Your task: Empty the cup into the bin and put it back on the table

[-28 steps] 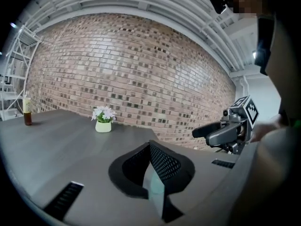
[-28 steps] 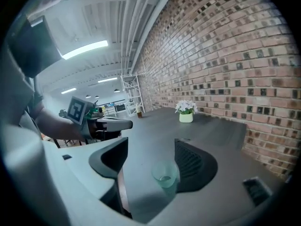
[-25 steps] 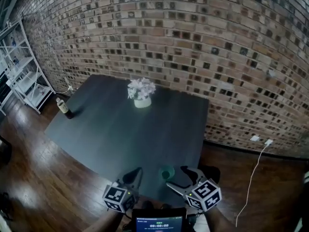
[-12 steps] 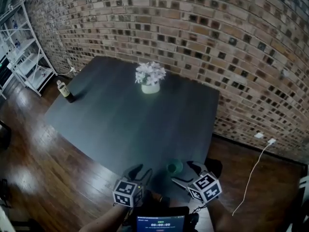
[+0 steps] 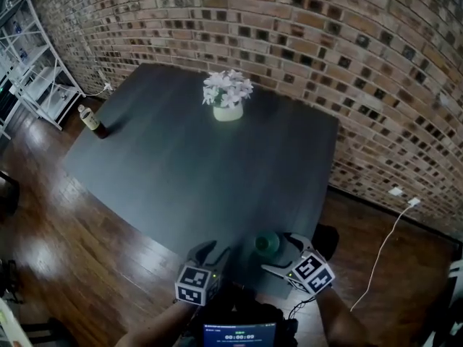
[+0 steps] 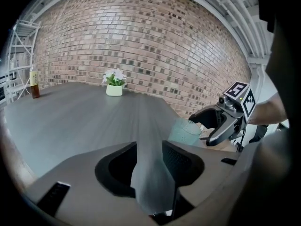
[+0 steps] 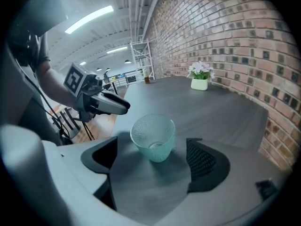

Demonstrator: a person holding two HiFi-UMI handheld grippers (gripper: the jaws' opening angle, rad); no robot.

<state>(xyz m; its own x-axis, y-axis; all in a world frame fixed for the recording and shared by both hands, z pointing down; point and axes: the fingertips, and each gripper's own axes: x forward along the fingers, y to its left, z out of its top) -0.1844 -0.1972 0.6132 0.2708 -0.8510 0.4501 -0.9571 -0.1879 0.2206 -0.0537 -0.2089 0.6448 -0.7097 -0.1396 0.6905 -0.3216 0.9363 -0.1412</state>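
the cup (image 7: 154, 136) is sitting on the worktop (image 5: 202, 172) near its front edge. the right hand-held gripper (image 7: 153, 168) is straddling the cup, jaws just been opening, spread wide, not touching. the left hand-held gripper (image 6: 149, 159), beside the cup, has just been opening too, spread and empty. pick-up seems next: closing on the cup, then finding the unseen bin.

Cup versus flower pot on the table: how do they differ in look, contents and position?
The cup is see-through, green-tinted textured glass; the flower pot is opaque and pale. The cup holds no plant; the flower pot holds white flowers. The cup stands at the table's near edge; the flower pot sits at the far side, by the brick wall. Both stand upright on the same table.
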